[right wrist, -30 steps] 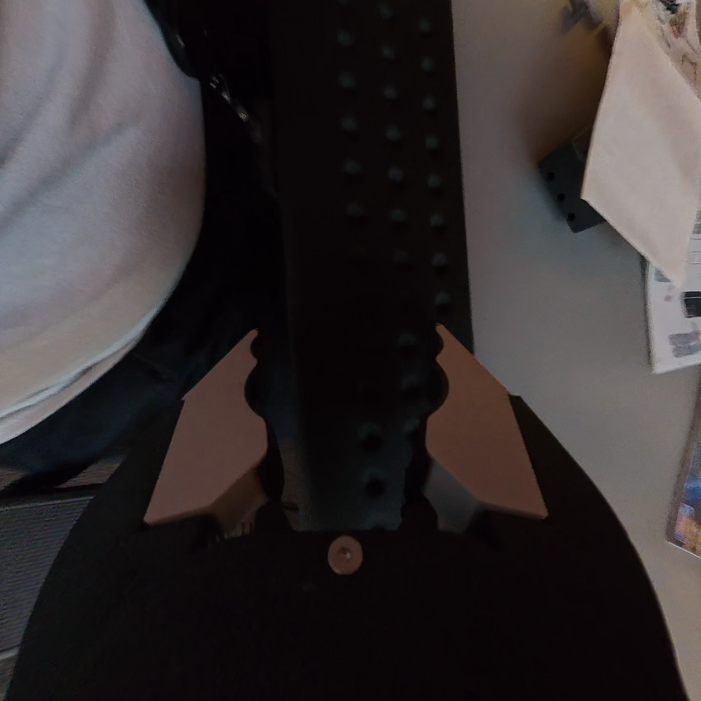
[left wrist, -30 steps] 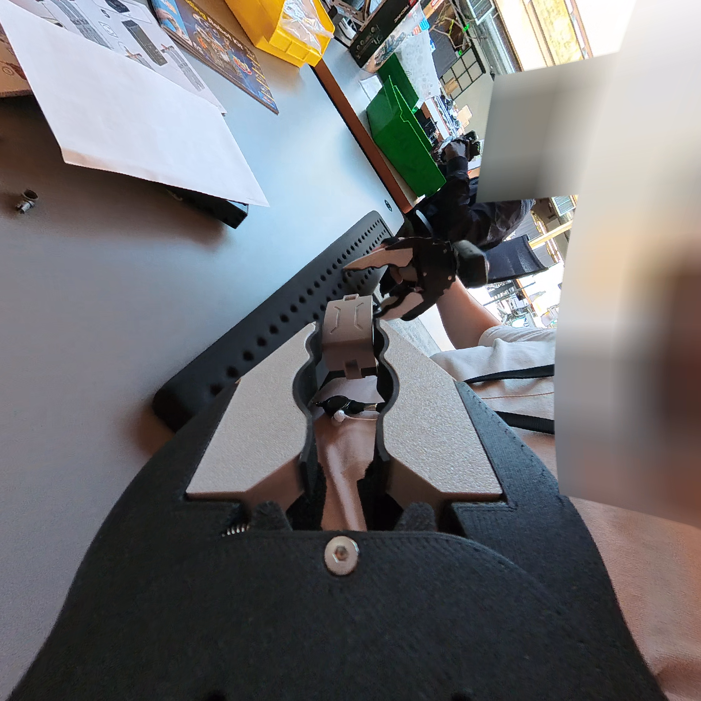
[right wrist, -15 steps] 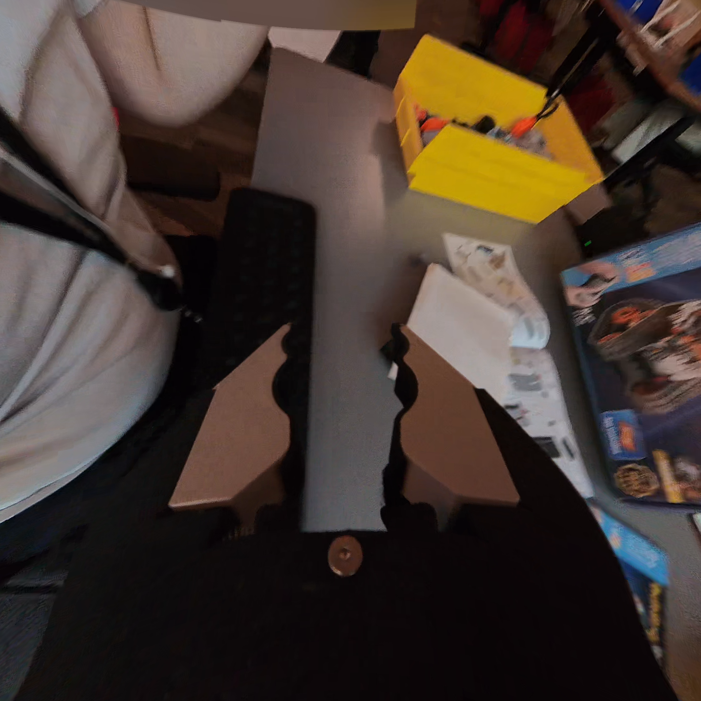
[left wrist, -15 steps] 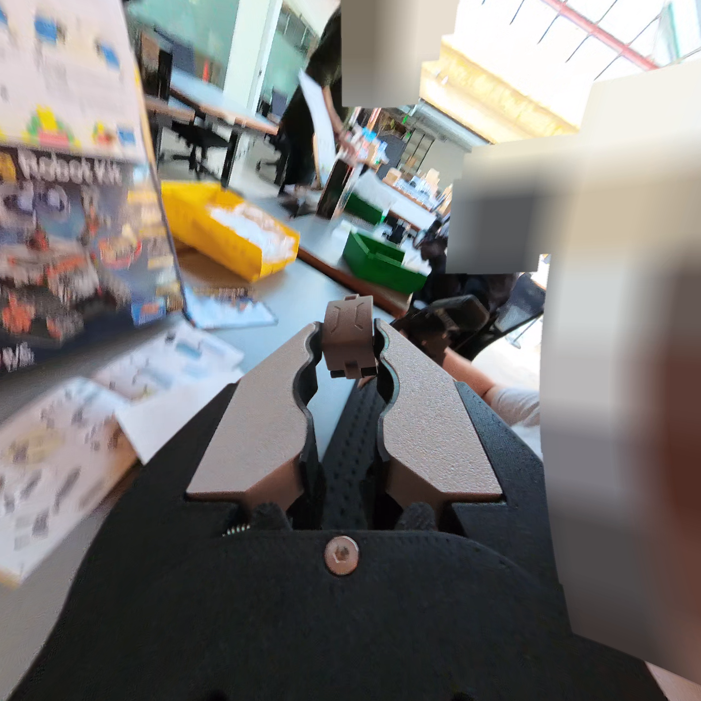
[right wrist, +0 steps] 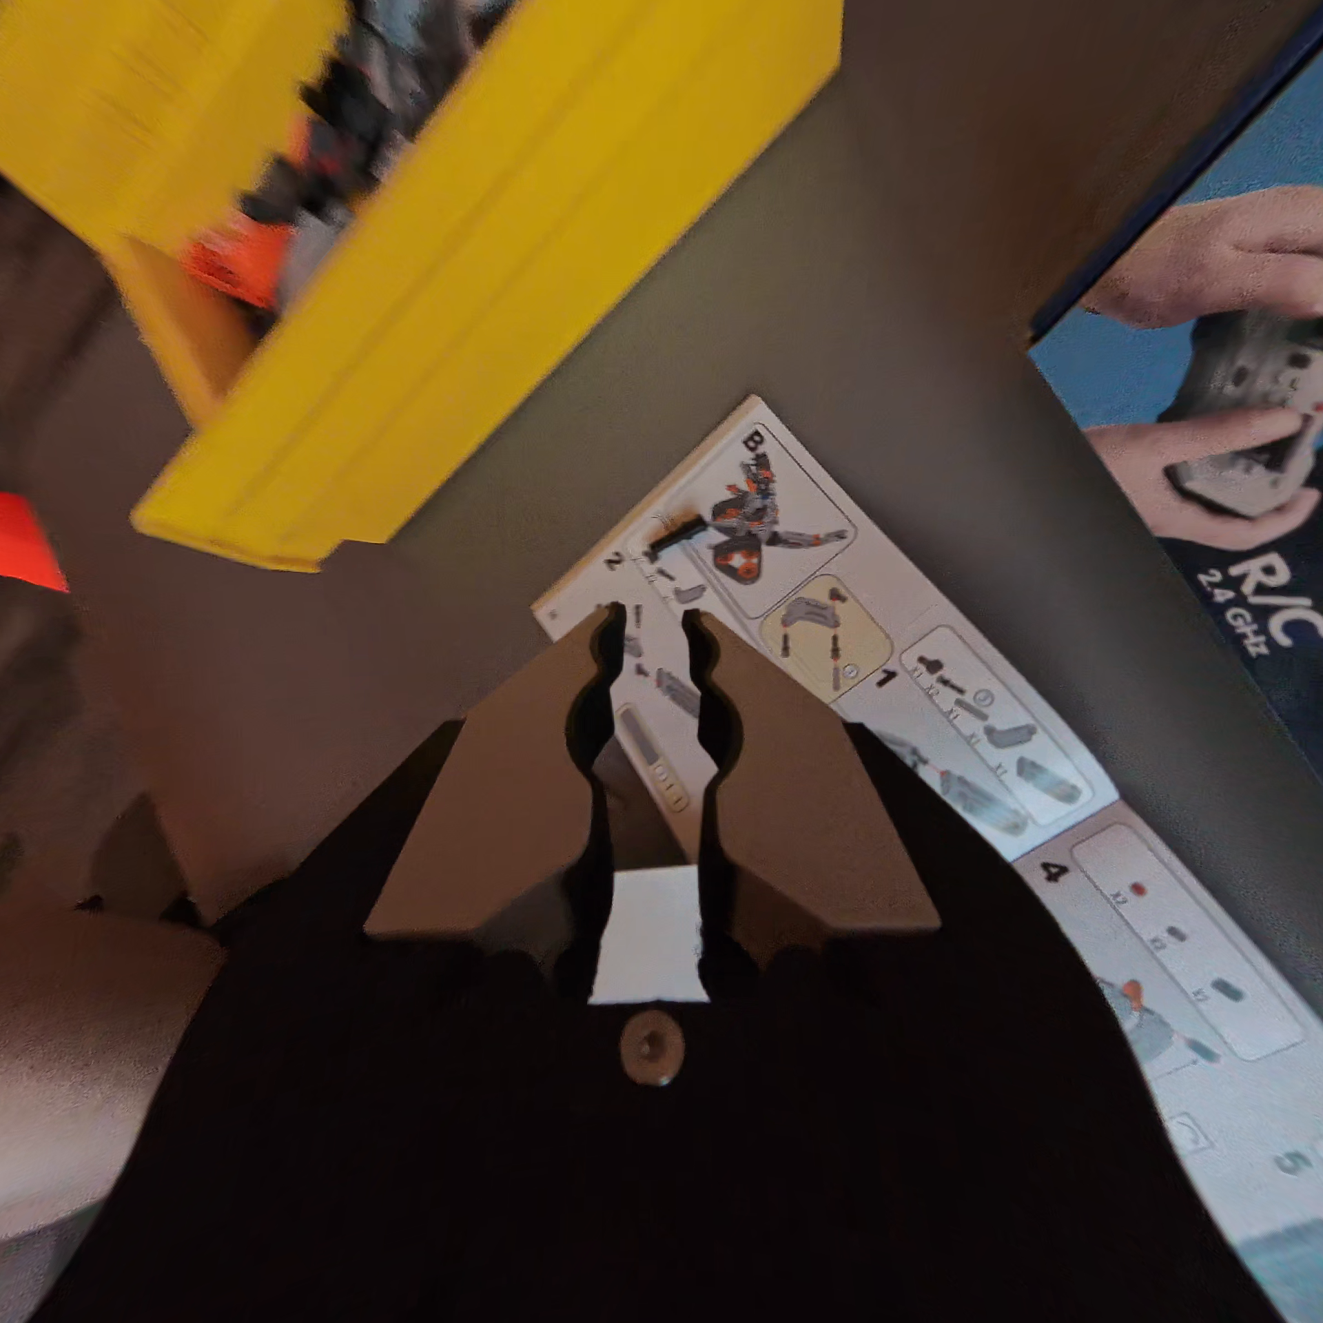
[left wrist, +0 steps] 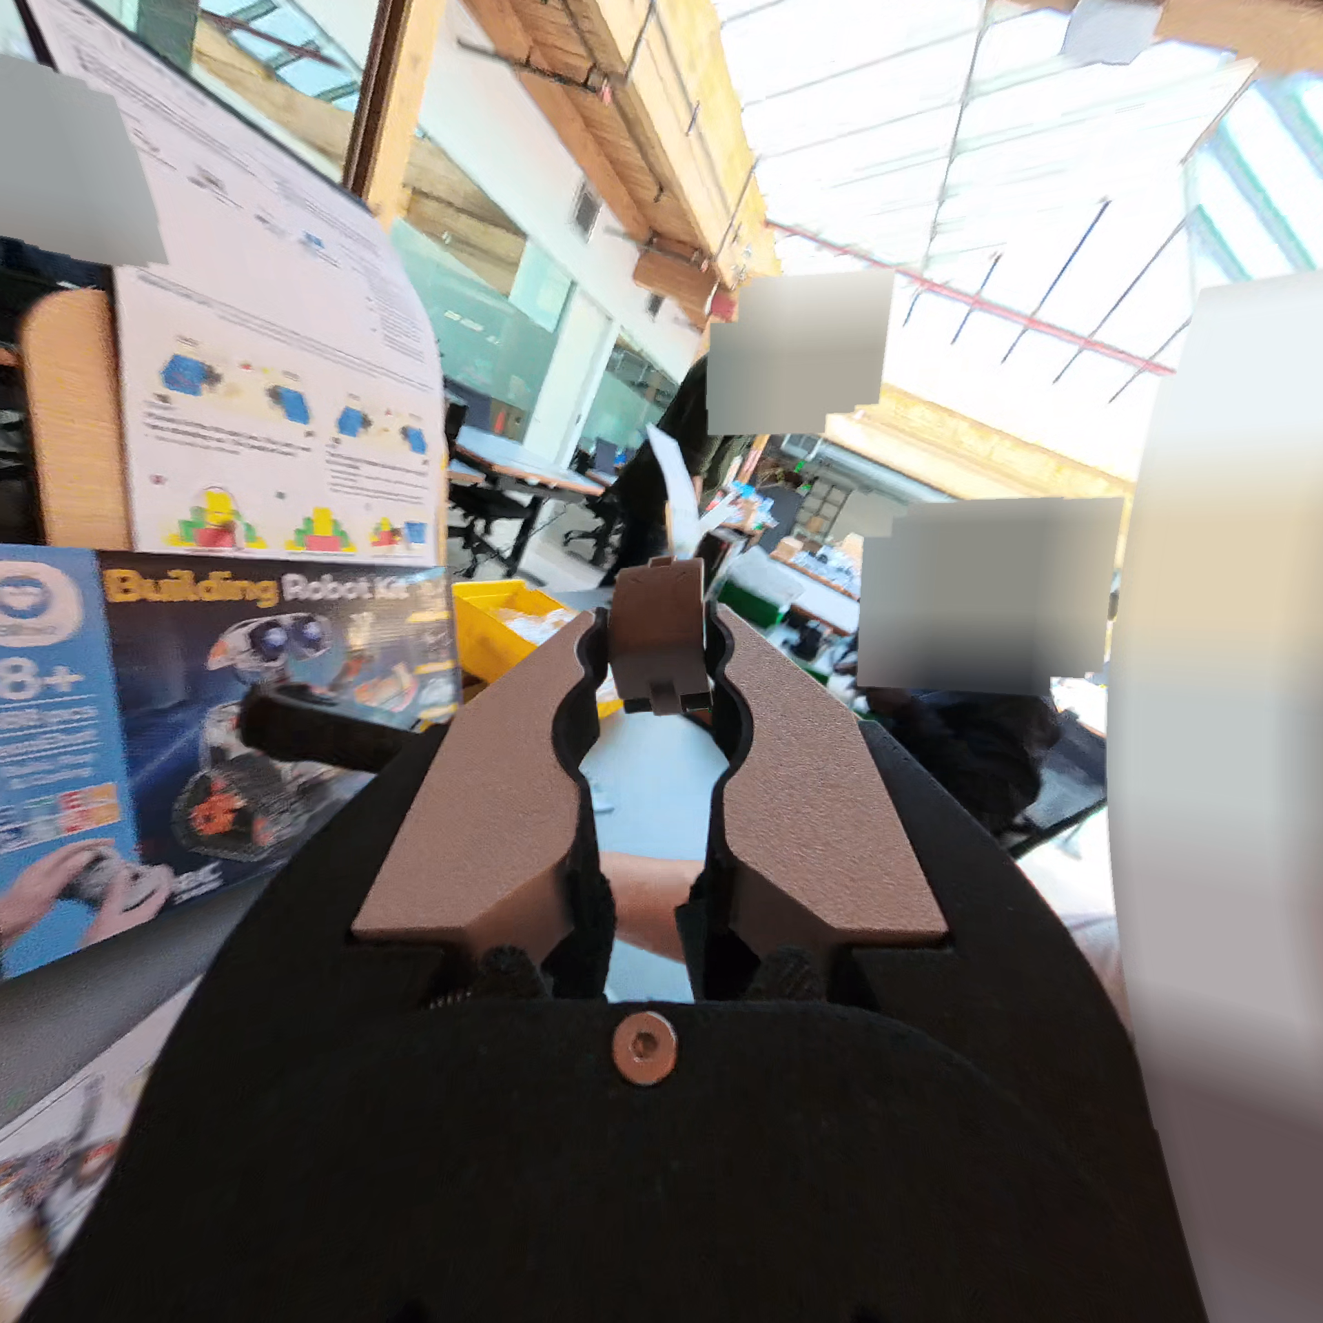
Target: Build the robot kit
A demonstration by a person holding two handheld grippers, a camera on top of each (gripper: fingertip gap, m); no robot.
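Note:
My left gripper (left wrist: 657, 630) is shut on a small grey plastic part (left wrist: 655, 648), pinched at the fingertips. It holds the part in the air, pointing level across the room above the grey table (left wrist: 644, 780). My right gripper (right wrist: 651, 616) holds nothing. Its fingers stand a narrow gap apart. It points down at the corner of a printed instruction sheet (right wrist: 823, 644) lying on the table (right wrist: 322, 680). A white sheet (right wrist: 648, 931) shows between the finger bases.
A yellow bin (right wrist: 465, 322) with loose parts lies beyond the sheet, and a blue kit box (right wrist: 1217, 429) to its right. In the left wrist view the box (left wrist: 215, 716) and a propped sheet (left wrist: 272, 394) stand at the left. A yellow bin (left wrist: 494, 630) sits behind. Some 30 cm of space lies between my two pairs of fingers.
The left gripper has tipped up from the table to face the room, the part still in it. The right gripper has swung from the black perforated bar to the instruction sheet, its fingers closing in.

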